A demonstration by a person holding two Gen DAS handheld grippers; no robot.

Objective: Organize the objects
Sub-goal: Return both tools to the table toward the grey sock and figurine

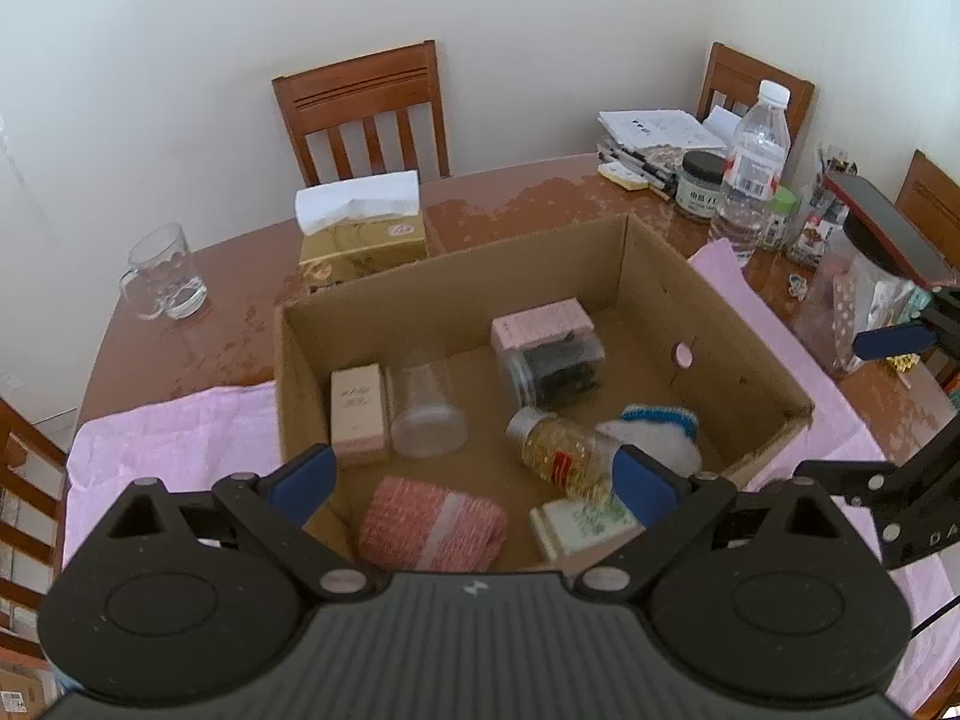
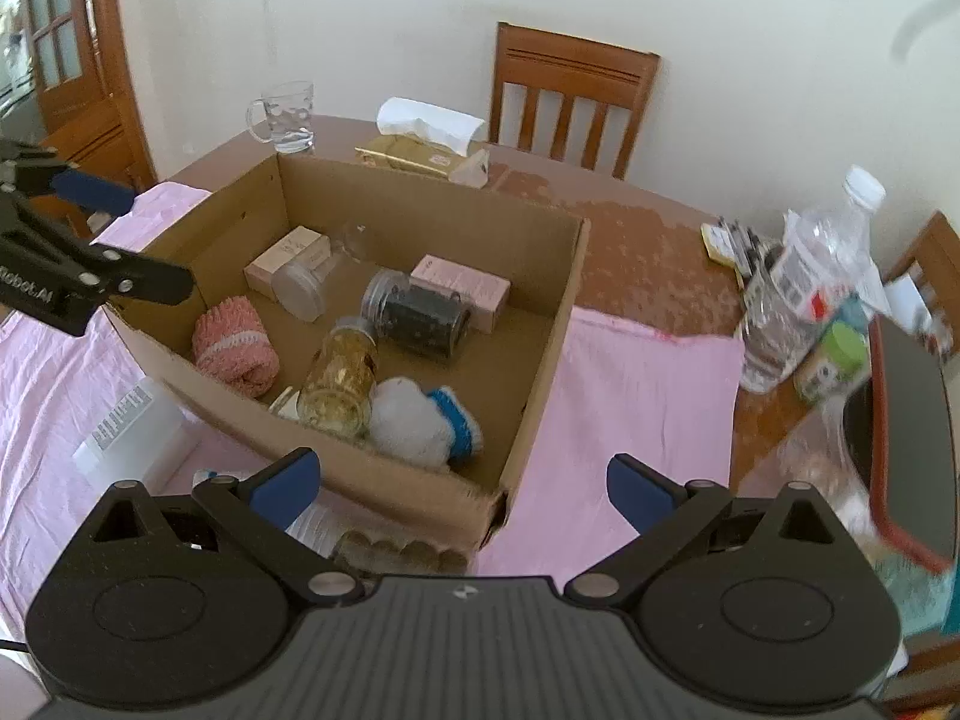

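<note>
Inside cardboard box: three jars, three cartons; both tools released

walls: plain white | wooden chair at brown table | wooden glazed door

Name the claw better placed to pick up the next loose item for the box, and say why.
Probably the right. The right claw is open over the pink cloth outside the cardboard box, beside the water bottle and clutter. The left claw, also open, hangs over the box's contents.
</note>
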